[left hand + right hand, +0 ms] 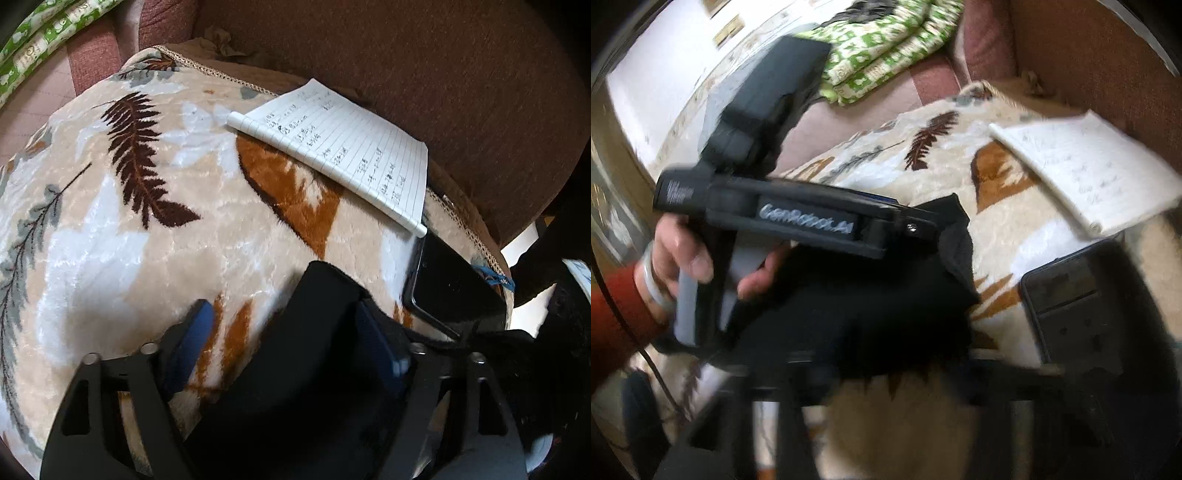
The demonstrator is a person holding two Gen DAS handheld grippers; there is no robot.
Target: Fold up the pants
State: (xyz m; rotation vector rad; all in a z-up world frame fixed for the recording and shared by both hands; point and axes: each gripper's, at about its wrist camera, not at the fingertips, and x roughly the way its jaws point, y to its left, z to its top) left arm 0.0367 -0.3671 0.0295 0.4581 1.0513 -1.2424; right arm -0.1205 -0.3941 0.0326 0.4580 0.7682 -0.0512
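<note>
The black pants (314, 354) lie bunched between the fingers of my left gripper (291, 328), over a cream leaf-patterned blanket (147, 236). The left jaws stand wide apart; the cloth drapes against the right blue pad (376, 343), while the left pad (195, 339) is clear of it. In the blurred right wrist view the pants (886, 302) hang below the left gripper (923, 225), held by a hand (683, 258). My right gripper (886, 373) is a dark blur at the bottom; the pants cover its fingertips.
A lined notepad (340, 147) and a black phone (454, 288) lie on the blanket's right side, next to the brown sofa back (443, 55). A green patterned cloth (886, 40) lies on the pink seat beyond.
</note>
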